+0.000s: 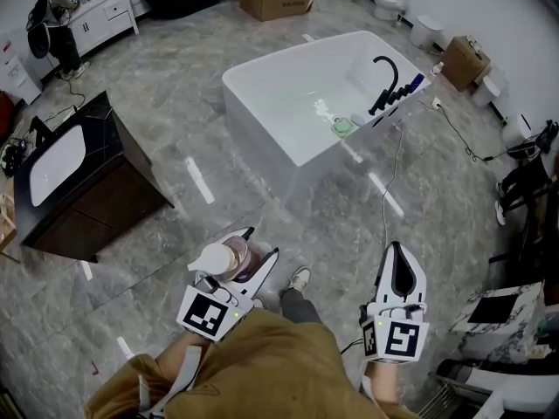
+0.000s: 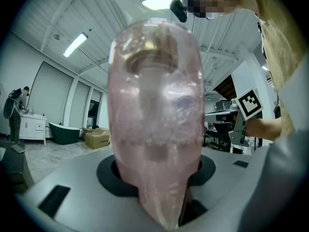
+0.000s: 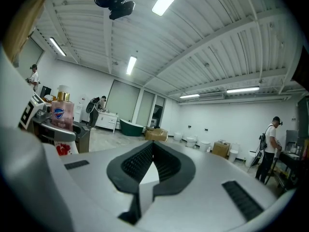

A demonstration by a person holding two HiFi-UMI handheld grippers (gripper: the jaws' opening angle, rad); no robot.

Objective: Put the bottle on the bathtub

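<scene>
Left gripper view: L tongs (image 1: 260, 244) clamp pink bottle (image 2: 154, 120); R tongs (image 3: 152, 145) closed, empty.

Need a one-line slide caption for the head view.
Left hand-held gripper holds a pink bottle, right hand-held gripper shut and empty, white bathtub ahead, not yet reached.

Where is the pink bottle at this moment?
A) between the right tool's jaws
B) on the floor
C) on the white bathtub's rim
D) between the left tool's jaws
D: the pink bottle is clamped in the jaws of the left tool, far from the white bathtub; the right tool is shut on nothing.
</scene>
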